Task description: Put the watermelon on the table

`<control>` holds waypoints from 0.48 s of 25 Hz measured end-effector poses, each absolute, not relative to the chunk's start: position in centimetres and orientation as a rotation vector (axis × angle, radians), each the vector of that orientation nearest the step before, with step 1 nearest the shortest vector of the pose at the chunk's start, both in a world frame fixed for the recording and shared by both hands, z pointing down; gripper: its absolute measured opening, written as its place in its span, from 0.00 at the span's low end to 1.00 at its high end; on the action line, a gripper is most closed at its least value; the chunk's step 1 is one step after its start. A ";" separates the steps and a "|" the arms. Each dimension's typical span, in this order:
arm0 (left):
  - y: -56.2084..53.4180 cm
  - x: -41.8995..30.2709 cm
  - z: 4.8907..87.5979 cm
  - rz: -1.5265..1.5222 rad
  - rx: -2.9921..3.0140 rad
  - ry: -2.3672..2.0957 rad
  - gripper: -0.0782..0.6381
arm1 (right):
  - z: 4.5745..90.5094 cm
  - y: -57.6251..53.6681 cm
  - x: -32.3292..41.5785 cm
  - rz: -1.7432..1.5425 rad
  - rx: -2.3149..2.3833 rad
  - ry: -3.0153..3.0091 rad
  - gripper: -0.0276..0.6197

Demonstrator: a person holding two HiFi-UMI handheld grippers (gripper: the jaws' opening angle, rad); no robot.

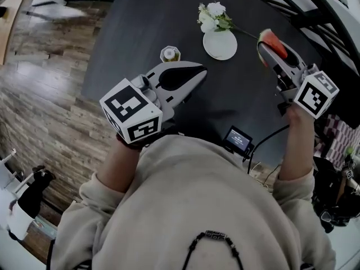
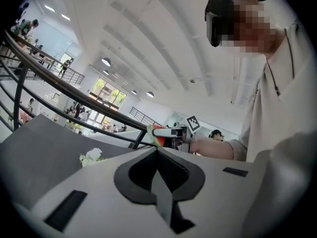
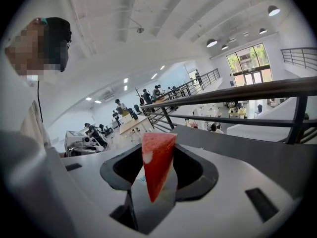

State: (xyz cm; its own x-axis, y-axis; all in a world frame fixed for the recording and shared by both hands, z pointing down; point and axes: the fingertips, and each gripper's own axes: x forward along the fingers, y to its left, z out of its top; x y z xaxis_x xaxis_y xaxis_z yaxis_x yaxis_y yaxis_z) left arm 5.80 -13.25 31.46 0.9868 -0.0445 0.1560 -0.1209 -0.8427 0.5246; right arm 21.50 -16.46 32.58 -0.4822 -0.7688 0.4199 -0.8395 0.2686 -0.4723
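A red wedge of watermelon with a green rind is held above the right part of the black table. My right gripper is shut on it. In the right gripper view the watermelon stands point down between the jaws of the right gripper. My left gripper hovers over the middle of the table, jaws shut with nothing in them. The left gripper view shows the left gripper with its tips meeting, and beyond it the watermelon in the right gripper.
A white vase with white flowers lies on the table between the grippers. A small jar stands beside the left gripper. A small screen device with a cable sits at the near edge. Wooden floor lies to the left.
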 end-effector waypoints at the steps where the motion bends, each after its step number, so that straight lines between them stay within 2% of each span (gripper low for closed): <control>1: -13.2 5.7 31.7 0.184 2.567 -0.120 0.11 | 33.3 -16.7 21.6 1.010 1.530 -2.399 0.35; 12: -13.6 4.1 32.7 0.130 2.540 -0.202 0.11 | 39.5 -18.8 20.3 1.075 1.435 -2.317 0.35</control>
